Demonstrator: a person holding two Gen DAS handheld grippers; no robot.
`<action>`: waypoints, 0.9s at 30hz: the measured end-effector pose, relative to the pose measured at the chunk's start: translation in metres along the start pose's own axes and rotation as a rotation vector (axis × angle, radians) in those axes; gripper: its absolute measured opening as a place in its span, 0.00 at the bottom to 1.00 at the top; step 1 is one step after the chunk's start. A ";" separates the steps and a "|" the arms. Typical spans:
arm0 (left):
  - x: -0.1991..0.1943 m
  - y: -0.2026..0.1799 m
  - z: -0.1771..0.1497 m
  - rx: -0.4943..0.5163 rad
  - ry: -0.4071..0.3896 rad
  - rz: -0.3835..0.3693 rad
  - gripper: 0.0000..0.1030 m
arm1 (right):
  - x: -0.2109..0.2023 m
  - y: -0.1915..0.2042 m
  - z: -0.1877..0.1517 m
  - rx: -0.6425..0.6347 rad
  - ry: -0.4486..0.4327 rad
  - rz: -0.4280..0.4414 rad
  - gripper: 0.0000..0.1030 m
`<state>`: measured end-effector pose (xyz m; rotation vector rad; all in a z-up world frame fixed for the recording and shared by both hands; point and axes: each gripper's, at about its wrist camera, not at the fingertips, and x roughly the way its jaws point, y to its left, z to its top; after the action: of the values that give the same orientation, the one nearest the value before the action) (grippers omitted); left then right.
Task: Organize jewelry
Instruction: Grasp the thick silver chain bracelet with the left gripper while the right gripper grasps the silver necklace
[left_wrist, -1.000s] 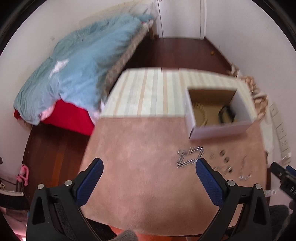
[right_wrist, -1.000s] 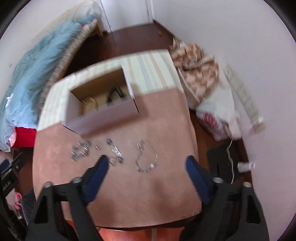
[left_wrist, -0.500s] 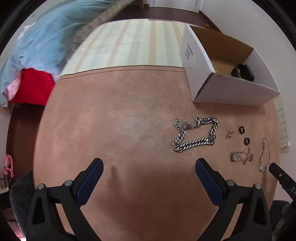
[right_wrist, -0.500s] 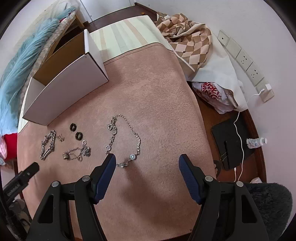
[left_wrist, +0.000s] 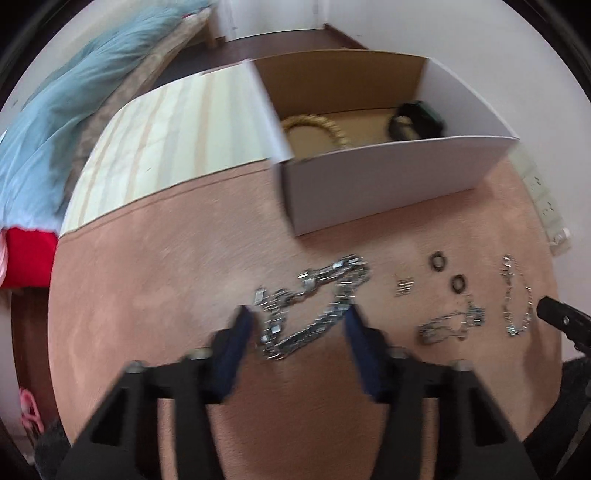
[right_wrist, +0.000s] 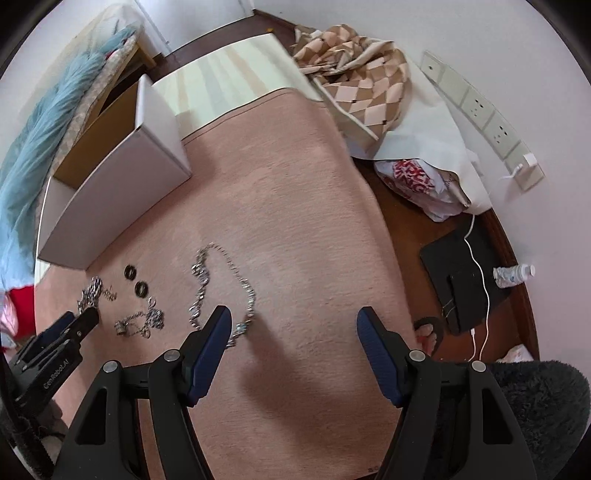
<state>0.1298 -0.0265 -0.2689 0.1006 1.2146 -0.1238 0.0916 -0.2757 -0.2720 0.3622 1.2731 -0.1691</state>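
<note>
A thick silver chain bracelet (left_wrist: 314, 306) lies on the pink cloth (left_wrist: 166, 280). My left gripper (left_wrist: 299, 325) is open with its fingers either side of the bracelet's near part. To its right lie a small clip (left_wrist: 403, 286), two dark rings (left_wrist: 437, 260), a small silver tangle (left_wrist: 450, 325) and a thin chain (left_wrist: 515, 295). The thin chain (right_wrist: 221, 288) also shows in the right wrist view, with my right gripper (right_wrist: 293, 325) open beside it, its left finger over the chain's near end. The white box (left_wrist: 388, 177) holds a gold bangle (left_wrist: 317, 127) and a dark item (left_wrist: 415, 120).
A striped cloth (left_wrist: 177, 136) covers the table's far part. A bed with a blue cover (left_wrist: 55, 110) stands left. A checkered cloth (right_wrist: 362, 77), bags (right_wrist: 417, 177) and wall sockets (right_wrist: 480, 110) are right of the table, with a black device (right_wrist: 461, 277) on the floor.
Both grippers came down and forward toward the table. The left gripper narrowed and now straddles the thick bracelet. The right gripper moved closer to the thin chain.
</note>
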 end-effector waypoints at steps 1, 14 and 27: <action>-0.001 -0.003 0.001 0.008 0.002 -0.011 0.13 | -0.001 -0.004 0.001 0.012 0.000 0.002 0.70; -0.045 0.025 -0.019 -0.110 -0.040 -0.119 0.00 | 0.001 0.017 -0.008 -0.031 -0.002 0.017 0.60; -0.033 0.064 -0.030 -0.292 0.073 -0.223 0.36 | 0.005 0.047 -0.013 -0.171 -0.072 -0.082 0.01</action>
<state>0.0999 0.0424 -0.2473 -0.2881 1.3020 -0.1365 0.0958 -0.2271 -0.2717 0.1557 1.2217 -0.1404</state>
